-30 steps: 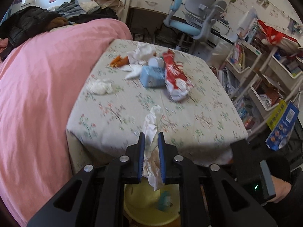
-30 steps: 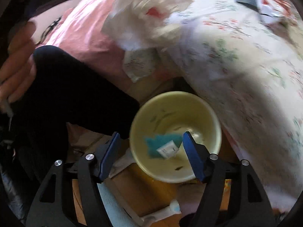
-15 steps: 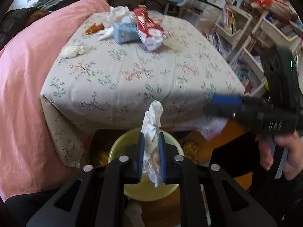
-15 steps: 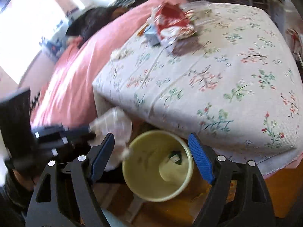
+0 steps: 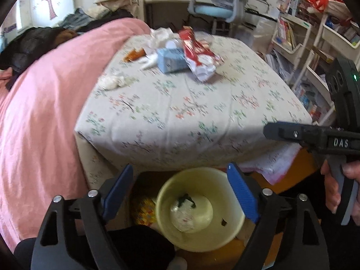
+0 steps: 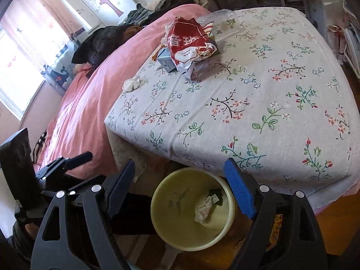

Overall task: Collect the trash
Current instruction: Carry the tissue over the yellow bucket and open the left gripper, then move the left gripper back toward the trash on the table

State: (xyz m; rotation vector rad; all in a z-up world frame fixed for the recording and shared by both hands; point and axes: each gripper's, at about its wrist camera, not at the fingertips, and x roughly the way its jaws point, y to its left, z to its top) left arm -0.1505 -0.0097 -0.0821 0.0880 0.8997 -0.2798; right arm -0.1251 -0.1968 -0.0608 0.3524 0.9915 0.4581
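My left gripper (image 5: 180, 168) hangs over the yellow bin (image 5: 162, 202) on the floor. Its jaws are opening and nothing is between them. A white tissue (image 5: 182, 213) lies at the bin's bottom on a dark scrap. My right gripper (image 6: 180, 164) stands open and empty above the same bin (image 6: 155, 202), where the tissue (image 6: 203, 209) shows too. On the floral table lie a red snack bag (image 5: 198, 54), a blue carton (image 5: 171, 60), a crumpled tissue (image 5: 111, 81), an orange wrapper (image 5: 133, 55) and more white paper (image 5: 160, 36).
The floral-clothed table (image 5: 202, 112) overhangs the bin's far side. A pink bedspread (image 5: 45, 90) runs along the left. Shelves of books (image 5: 303, 45) and a blue chair (image 5: 213, 11) stand behind. A hand (image 5: 337, 191) holds the right gripper's handle at the right edge.
The left jaws have parted and the white tissue has fallen from them into the yellow bin. The right gripper has swung up and rolled, now facing across the table.
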